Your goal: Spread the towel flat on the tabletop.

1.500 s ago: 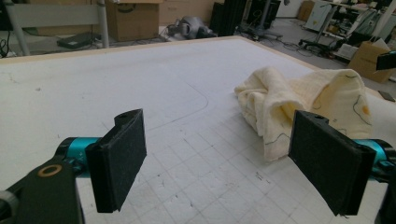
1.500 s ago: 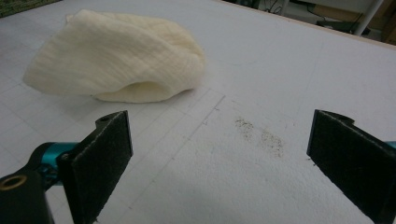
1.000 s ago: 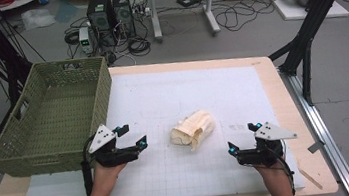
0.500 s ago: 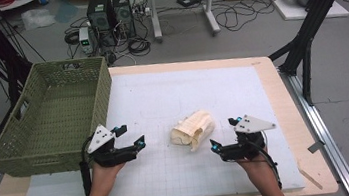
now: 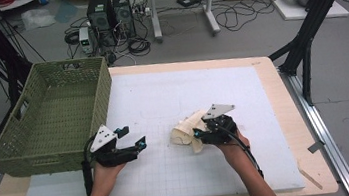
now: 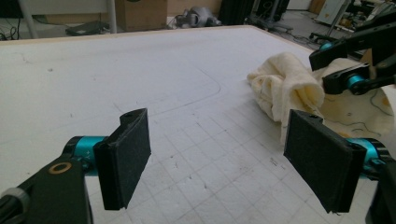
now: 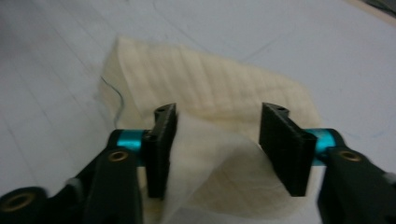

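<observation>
A crumpled cream cloth (image 5: 186, 129) lies on the white mat (image 5: 162, 99) that covers the worktop (image 5: 285, 114), a little right of centre and nearer the front edge than the back. The right claw (image 5: 198, 134) is at the cloth's right side; its jaws have just been closing and now stand half-wide with a raised fold of cloth between them (the right gripper view (image 7: 215, 149) shows a gap at the right pad, so no firm pinch yet). The left claw (image 5: 134, 138) rests well apart from the cloth, toward the front left, jaws wide with nothing between them (image 6: 219, 163). A green woven basket (image 5: 44, 124) sits along the worktop's left edge, just behind the left hand (image 5: 103, 169).
</observation>
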